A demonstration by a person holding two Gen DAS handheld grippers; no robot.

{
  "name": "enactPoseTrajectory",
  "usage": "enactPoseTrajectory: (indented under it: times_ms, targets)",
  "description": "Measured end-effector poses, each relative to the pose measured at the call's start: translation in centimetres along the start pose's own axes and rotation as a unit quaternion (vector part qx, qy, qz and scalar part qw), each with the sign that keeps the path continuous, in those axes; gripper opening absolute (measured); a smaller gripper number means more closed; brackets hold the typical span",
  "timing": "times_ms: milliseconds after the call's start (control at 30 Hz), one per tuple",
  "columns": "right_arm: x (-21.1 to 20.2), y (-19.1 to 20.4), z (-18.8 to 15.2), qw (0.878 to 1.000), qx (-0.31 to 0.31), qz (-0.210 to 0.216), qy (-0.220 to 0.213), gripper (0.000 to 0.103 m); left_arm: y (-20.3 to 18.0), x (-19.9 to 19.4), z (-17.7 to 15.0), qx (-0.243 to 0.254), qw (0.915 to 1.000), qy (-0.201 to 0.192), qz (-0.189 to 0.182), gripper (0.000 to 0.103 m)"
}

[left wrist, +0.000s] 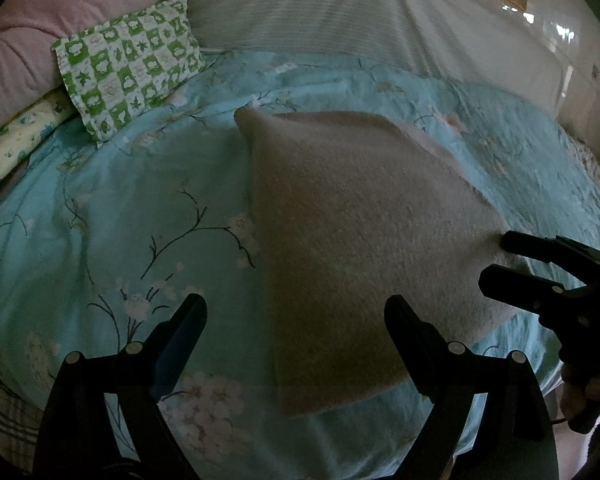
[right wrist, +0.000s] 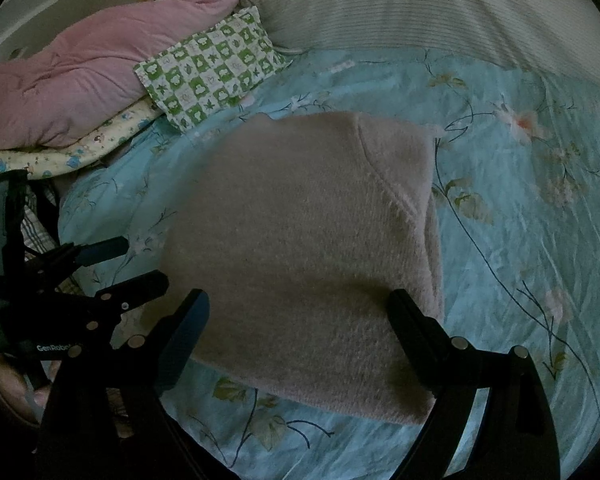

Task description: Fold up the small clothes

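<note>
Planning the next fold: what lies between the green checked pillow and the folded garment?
Only bare floral blue bedsheet separates the green checked pillow from the folded garment, clearest in the right wrist view.

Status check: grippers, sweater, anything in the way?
Left gripper open, empty. Right gripper open, empty. Pink fuzzy sweater folded flat on floral sheet. Nothing obstructing.

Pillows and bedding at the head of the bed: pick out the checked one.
The small green-and-white checked pillow; the pink quilt behind it is plain, and the large striped pillow is pale.
</note>
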State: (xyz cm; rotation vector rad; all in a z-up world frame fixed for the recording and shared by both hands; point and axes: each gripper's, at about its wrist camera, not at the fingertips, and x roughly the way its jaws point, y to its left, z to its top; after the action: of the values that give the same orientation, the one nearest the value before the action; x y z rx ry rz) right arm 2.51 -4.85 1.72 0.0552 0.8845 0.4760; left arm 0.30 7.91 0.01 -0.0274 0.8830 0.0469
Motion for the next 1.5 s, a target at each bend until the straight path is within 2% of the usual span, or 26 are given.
enactPoseTrajectory:
  times_ms: [1500]
  targets:
    - [-0.54,0.32,0.48,1.000,0.001,0.008,-0.011,0.091,0.11,-0.18,0.28,0.001,1.0000,-0.007,0.004,0.091]
